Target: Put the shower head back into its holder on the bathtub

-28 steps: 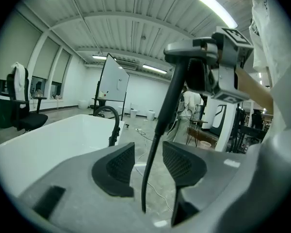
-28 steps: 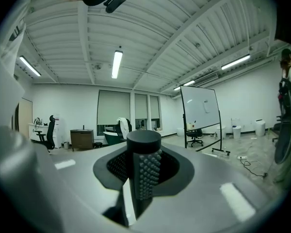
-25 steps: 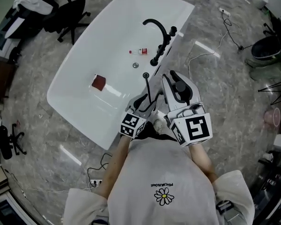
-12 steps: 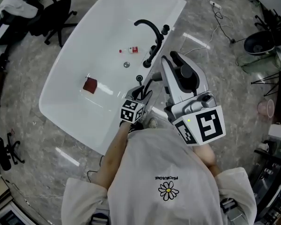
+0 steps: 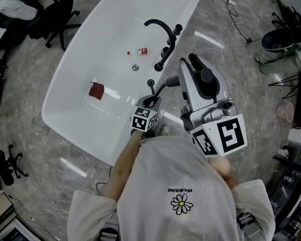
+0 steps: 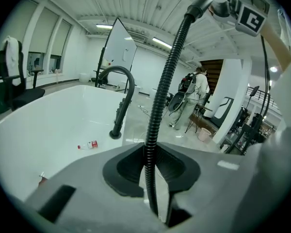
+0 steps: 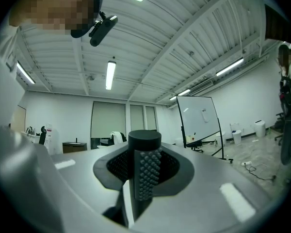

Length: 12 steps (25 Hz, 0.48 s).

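The white bathtub has a black faucet and a small black holder ring on its near rim. A black ribbed hose rises from that rim to the shower head's studded black handle. My right gripper is shut on the handle and holds it up beside the tub; the spray face is hidden. My left gripper is low at the rim by the holder. Its jaws are closing, with the hose running between them and the pads against it.
Inside the tub lie a red block, a small bottle and the drain. An office chair stands at the far left. Cables trail over the floor on the right, where a pink bucket sits.
My left gripper has dropped toward the tub rim and closed from wide open around the hose. My right gripper has lifted with the shower head and now holds still.
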Available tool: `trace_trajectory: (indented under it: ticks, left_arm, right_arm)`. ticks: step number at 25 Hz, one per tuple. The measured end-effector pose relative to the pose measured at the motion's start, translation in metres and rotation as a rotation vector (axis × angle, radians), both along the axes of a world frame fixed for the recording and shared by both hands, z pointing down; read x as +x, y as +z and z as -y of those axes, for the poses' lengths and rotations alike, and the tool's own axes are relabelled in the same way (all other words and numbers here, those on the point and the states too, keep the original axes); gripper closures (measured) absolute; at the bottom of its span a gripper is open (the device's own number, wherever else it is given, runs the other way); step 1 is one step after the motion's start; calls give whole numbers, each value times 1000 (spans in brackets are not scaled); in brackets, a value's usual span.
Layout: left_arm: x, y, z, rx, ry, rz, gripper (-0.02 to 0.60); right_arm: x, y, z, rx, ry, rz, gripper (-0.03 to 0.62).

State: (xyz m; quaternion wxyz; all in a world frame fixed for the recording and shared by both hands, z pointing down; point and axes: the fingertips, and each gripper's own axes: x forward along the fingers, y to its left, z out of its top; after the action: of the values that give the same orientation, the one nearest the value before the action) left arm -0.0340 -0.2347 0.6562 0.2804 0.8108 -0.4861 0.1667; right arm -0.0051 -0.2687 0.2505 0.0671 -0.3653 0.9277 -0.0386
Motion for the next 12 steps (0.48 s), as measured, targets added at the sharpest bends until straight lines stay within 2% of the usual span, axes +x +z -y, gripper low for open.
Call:
trace_trajectory:
  ticks: [5, 12]
  left_arm:
    - [-24, -26, 27, 91, -47, 35, 525]
    - [-71, -113, 102, 304, -109, 99, 525]
  right_arm:
    - [10, -22, 0, 25, 14, 50, 500]
    - [20, -68, -2, 184, 66, 78, 500]
